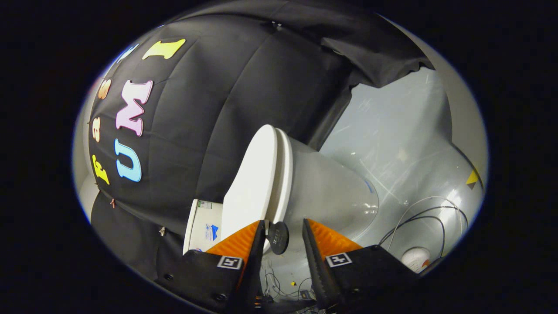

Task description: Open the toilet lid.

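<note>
Since the toilet lid (pixel 253 179) is down on the seat, my claw (pixel 283 229) gapes wide, its 2 fingers flanking the black knob (pixel 277 237) to catch it.

The gripper view rides on the gripper (pixel 283 233) and looks forward along its parted fingers, rolled strongly sideways. It sits close to the toilet (pixel 322 187), whose lid (pixel 253 183) lies just beyond the fingers. Farther off stand the cloth wall (pixel 226 96) and the floor (pixel 401 135).
</note>
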